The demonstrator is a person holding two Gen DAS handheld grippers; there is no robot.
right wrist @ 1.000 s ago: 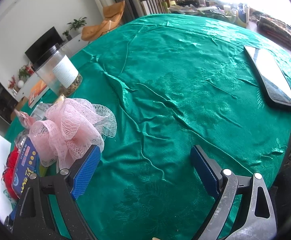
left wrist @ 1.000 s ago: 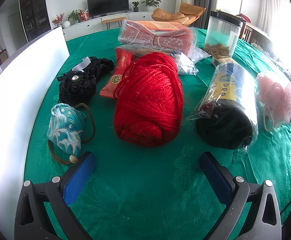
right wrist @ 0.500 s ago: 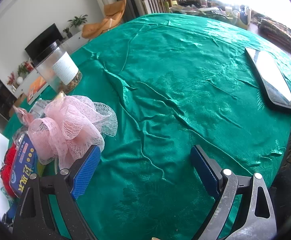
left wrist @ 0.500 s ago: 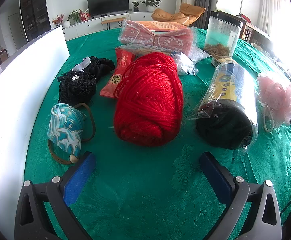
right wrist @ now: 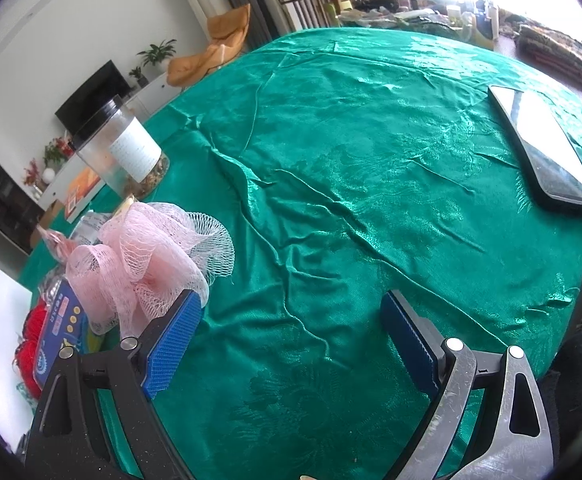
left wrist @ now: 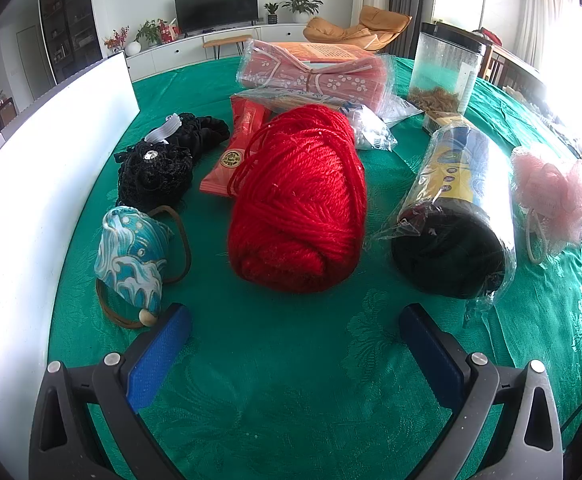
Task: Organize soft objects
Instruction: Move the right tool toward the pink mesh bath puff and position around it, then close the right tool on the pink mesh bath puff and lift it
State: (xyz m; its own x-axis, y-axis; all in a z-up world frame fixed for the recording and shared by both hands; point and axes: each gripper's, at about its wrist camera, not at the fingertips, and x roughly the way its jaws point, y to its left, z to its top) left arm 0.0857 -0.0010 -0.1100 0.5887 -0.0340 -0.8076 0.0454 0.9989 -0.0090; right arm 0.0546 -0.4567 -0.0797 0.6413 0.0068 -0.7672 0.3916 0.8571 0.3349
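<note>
Yarn, red, one ball [left wrist: 297, 200], lies on the green tabletop [left wrist: 275, 364] straight ahead of the left gripper [left wrist: 295, 344] in the left wrist view, beyond the tips and centred on the gap; the fingers [left wrist: 159, 354] are spread wide and hold nothing. Off the left finger, near its tip, sits a blue wave-print pouch [left wrist: 131, 256] with a brown elastic loop; farther ahead on that side, a black lace bundle [left wrist: 155, 172]. Ahead of the right finger lies a plastic-wrapped dark roll [left wrist: 457, 216]. In the right wrist view, the right gripper [right wrist: 291, 336] is likewise spread and empty over bare cloth. A pink mesh puff [right wrist: 143, 260] sits touching or just beside the left finger's tip, outside the gap. A phone [right wrist: 543, 148] lies well ahead, right of the right finger. Risks, as judged: closing the right gripper here would catch nothing or only snag mesh; the yarn may roll or shed loose strands if pinched off-centre; the wrapped roll's film may slip.
</note>
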